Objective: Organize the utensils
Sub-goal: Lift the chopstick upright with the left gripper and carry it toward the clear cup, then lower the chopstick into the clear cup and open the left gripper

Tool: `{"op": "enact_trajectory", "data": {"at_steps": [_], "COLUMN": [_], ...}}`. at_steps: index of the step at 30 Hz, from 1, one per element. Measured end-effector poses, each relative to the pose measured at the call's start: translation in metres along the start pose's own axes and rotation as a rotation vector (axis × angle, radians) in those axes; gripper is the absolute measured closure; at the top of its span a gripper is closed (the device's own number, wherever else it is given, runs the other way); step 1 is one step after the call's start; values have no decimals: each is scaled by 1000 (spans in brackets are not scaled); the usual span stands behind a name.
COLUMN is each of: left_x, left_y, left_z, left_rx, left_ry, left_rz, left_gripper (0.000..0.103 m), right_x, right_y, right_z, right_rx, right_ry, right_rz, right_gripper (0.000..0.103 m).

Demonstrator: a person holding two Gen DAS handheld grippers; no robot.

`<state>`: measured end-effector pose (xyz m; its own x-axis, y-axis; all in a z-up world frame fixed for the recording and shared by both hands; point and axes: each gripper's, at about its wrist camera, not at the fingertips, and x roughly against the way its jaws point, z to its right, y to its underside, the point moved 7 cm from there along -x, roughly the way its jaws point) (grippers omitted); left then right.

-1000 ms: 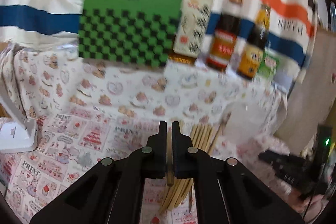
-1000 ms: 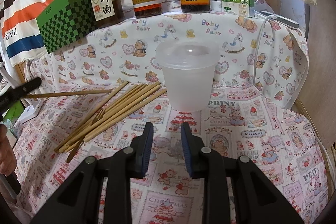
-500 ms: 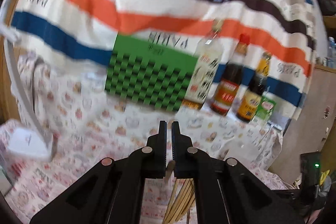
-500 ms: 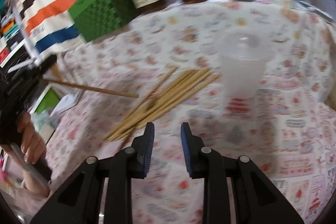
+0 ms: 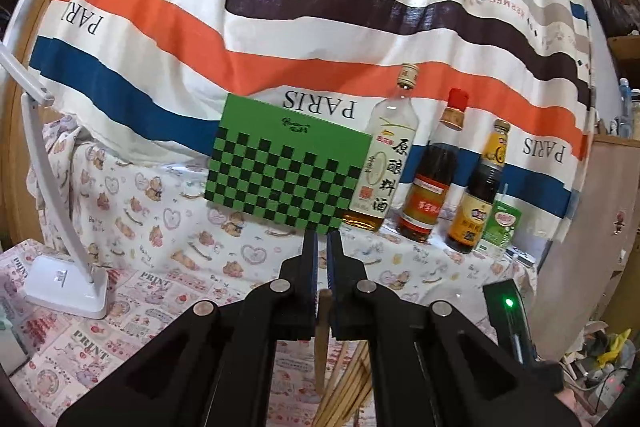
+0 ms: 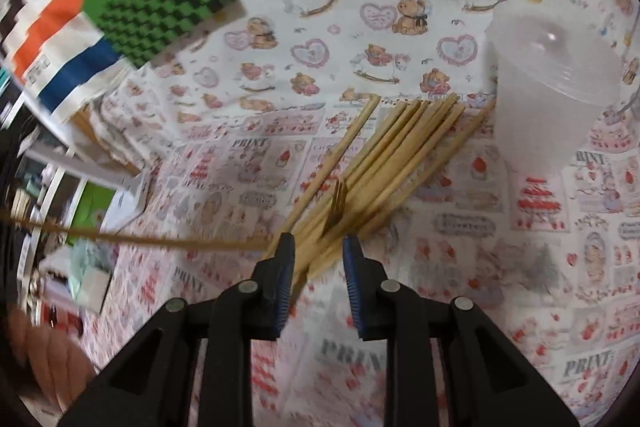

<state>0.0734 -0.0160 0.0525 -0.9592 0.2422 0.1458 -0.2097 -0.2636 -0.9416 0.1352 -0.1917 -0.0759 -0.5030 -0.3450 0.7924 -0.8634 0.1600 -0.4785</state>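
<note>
Nearest in the left wrist view: left gripper (image 5: pixel 322 247), jaws nearly together, clamped on 1 chopstick (image 5: pixel 321 339) whose brown end hangs below the pads. Same chopstick seen in the right wrist view as a blurred stick (image 6: pixel 160 241) running in from the left, above the cloth.

Nearest in the right wrist view: right gripper (image 6: pixel 319 247), tilted down over the patterned tablecloth (image 6: pixel 460 307), jaws closing, a gap between the blue pads, nothing pinched. Just beyond the fingertips: pile of chopsticks (image 6: pixel 380 163), fanned toward the far right, with 1 small fork (image 6: pixel 338 203) lying on top near its near end. Far tips of the pile touching or almost touching the translucent plastic cup (image 6: pixel 548 95), upright at far right.

Left of centre in the left wrist view: white lamp base (image 5: pixel 66 285).

Farthest, on a raised ledge: green checkered box (image 5: pixel 286 179), then 3 bottles (image 5: pixel 432 179) and 1 green carton (image 5: pixel 502 227) to its right, striped curtain (image 5: pixel 280 7) behind.
</note>
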Motion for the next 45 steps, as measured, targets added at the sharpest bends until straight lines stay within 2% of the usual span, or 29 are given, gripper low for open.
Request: {"op": "enact_trajectory", "data": {"at_steps": [7,10,11,14,17,20,24,29,32,35,37,39,43,45], "left_x": [-1,-7,-11,-21,-30,-39,-42,-23,-14,-16,-22,-31,-55,-65], "left_y": [1,6,9,18,26,34,39,24,15,7,6,6,-6,-18], "left_z": [-3,1,3,5,7,3,-2,5,11,20,22,24,33,44], "left_rx": [32,80,85,50,47,51,49,31,17,-36,-36,-26,-49,-47], "left_ry": [42,114,128,81,81,55,16,26,41,34,27,36,-29,-3], "left_rz": [-20,-65,-82,-118,-153,-194,-208,-122,-90,-76,-86,-105,-109,-115], "left_gripper": [100,98,98,98,98,98,99,99,99,99,99,99,99,99], "right_x": [-34,-45,-46,-44,-36,-14,37,108,145,163,174,185,199,203], "right_y": [-17,-17,-18,-19,-20,-26,-44,-62,-67,-73,-78,-82,-88,-93], "right_z": [1,6,8,10,14,15,5,-15,-20,-17,-10,-1,20,37], "right_rx": [-7,-22,-26,-45,-59,-67,16,167,196,210,188,158,87,29], "right_ry": [95,121,129,130,114,67,100,172,163,165,160,135,116,102], "right_rz": [-83,-107,-104,-105,-87,-30,155,421,549,605,635,645,662,674], "right_gripper": [85,91,96,100,101,101,101,102,102,102,102,102,102,102]}}
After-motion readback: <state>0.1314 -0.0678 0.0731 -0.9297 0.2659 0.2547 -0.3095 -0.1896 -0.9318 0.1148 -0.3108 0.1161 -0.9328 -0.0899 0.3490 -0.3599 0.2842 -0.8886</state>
